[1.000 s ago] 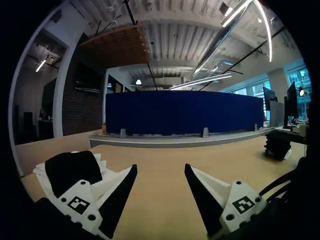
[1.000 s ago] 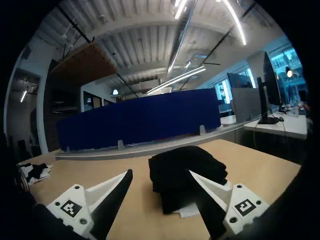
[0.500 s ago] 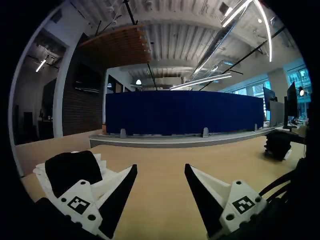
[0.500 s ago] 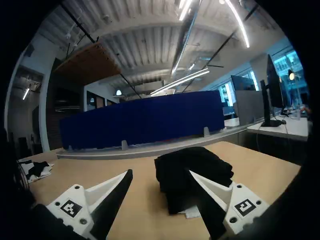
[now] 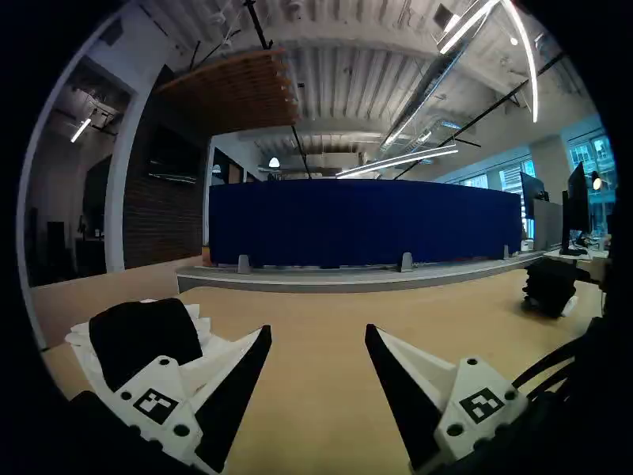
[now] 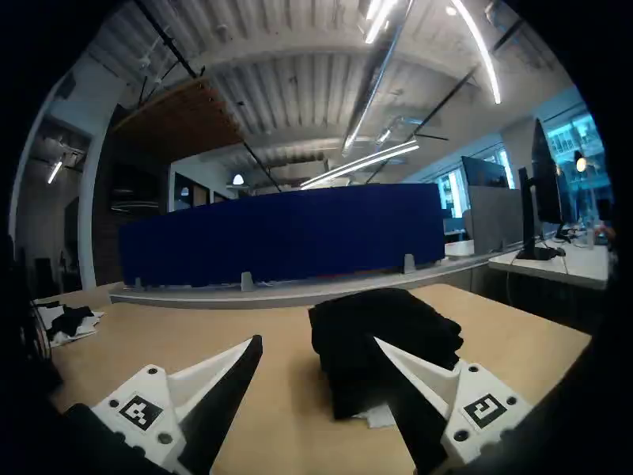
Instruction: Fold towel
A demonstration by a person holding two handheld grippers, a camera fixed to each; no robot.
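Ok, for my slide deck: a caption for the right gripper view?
Open hand-held gripper facing a stack of black towels on a wooden table.

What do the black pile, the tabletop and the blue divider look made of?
Black pile: soft cloth, matte, with layered folded edges. Tabletop: pale wood or laminate, smooth, faint sheen. Blue divider: probably fabric-covered panel, flat matte colour.

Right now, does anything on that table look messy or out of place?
Only slightly: the black towel pile looks lumpy, and a white scrap pokes out from under its near edge. Nothing looks spilled or damaged.
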